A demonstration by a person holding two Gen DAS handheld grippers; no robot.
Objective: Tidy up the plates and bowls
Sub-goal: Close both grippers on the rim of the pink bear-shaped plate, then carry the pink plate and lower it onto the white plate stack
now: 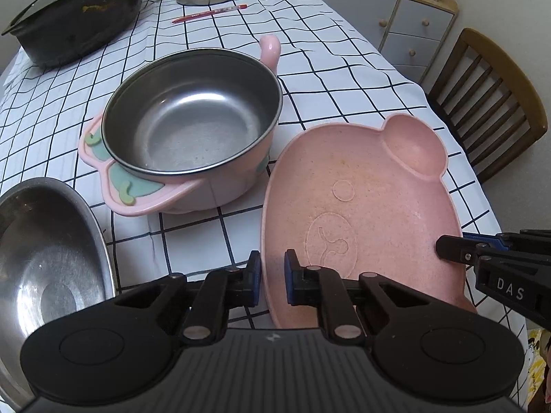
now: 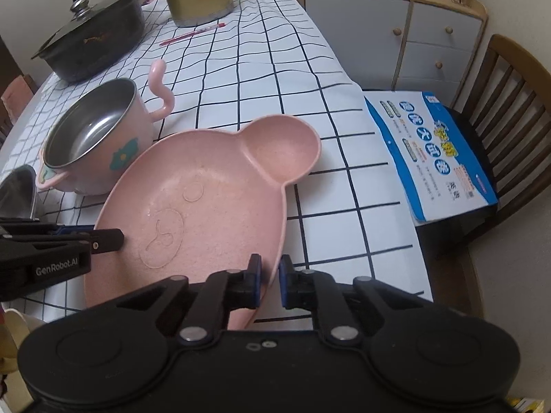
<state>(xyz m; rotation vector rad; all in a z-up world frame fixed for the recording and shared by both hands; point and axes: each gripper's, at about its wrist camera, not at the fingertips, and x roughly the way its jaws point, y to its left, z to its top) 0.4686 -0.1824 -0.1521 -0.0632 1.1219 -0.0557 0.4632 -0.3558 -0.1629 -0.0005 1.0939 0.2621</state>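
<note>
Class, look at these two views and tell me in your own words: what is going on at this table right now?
A person holds a gripper in each hand, and both are clamped on the pink bear-shaped plastic plate. The left gripper pinches its left rim, the right gripper its right rim. The plate sits on the checked tablecloth, beside the pink steel-lined bowl with a curly handle. A steel basin lies at the left.
</note>
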